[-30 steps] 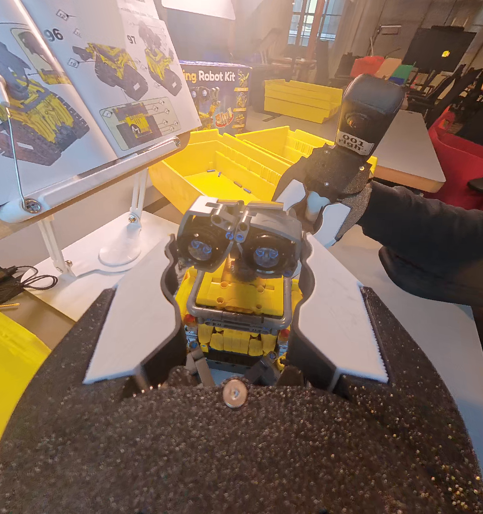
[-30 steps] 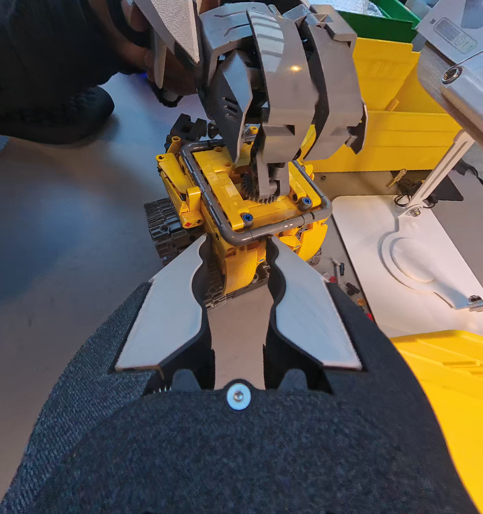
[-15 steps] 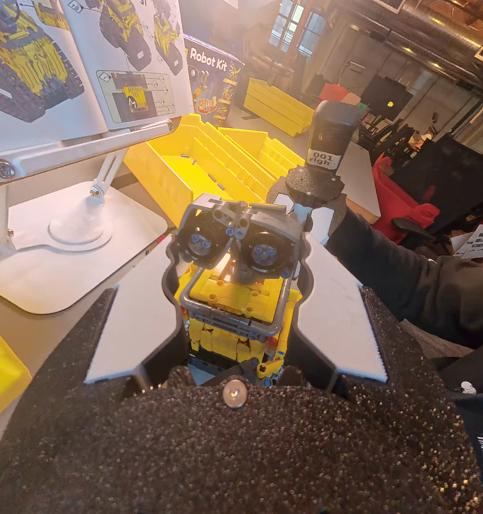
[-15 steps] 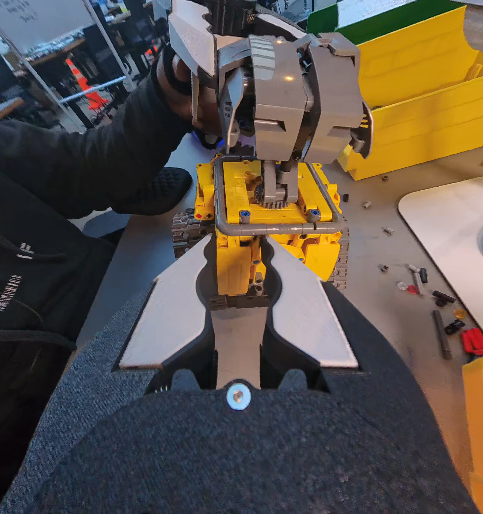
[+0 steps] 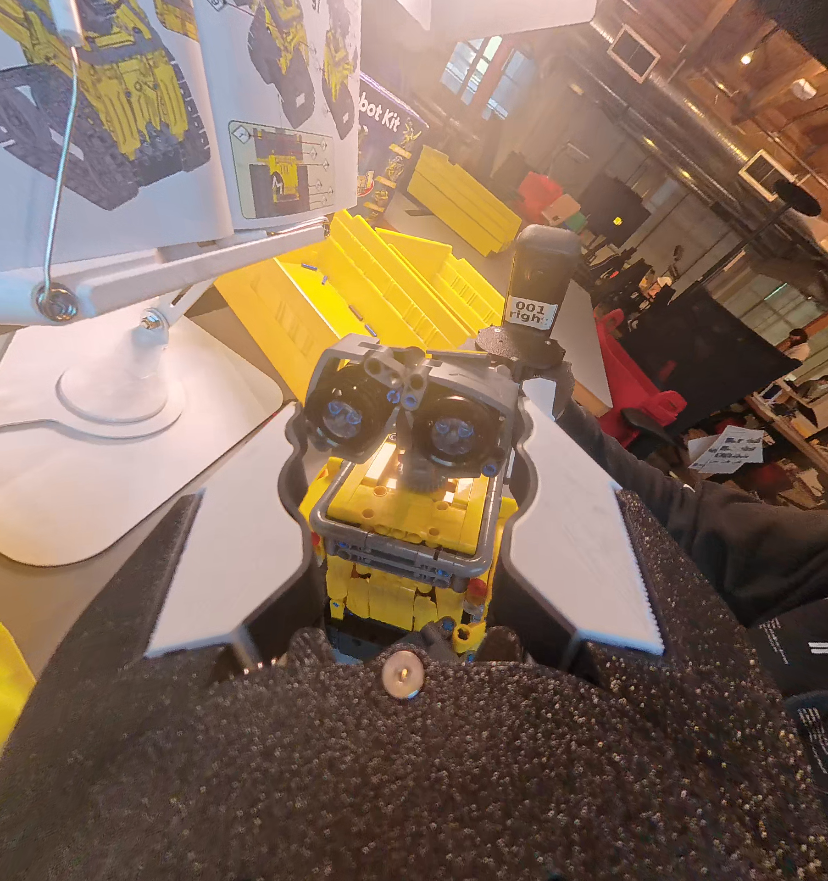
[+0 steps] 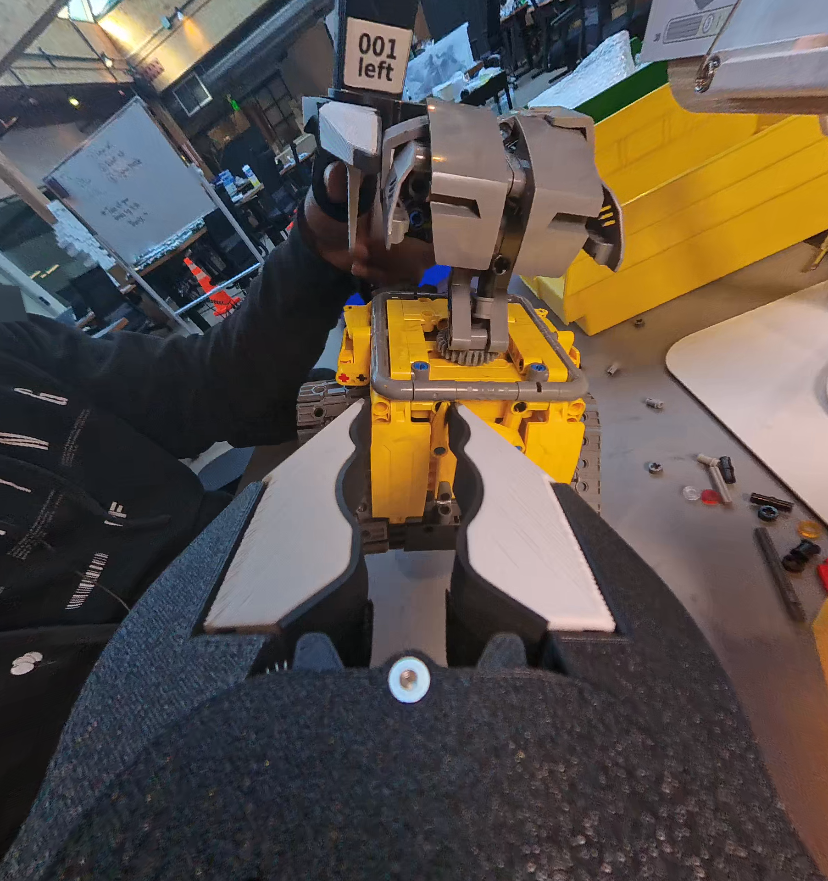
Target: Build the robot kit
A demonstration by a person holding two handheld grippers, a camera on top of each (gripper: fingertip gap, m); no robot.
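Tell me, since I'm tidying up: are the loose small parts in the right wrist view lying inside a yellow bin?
No, the loose small parts lie scattered on the bare grey table, right of the yellow brick robot.

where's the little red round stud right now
In the right wrist view, the red round stud lies on the grey table at the right, between a clear round stud and a light grey pin, right of the yellow brick robot.
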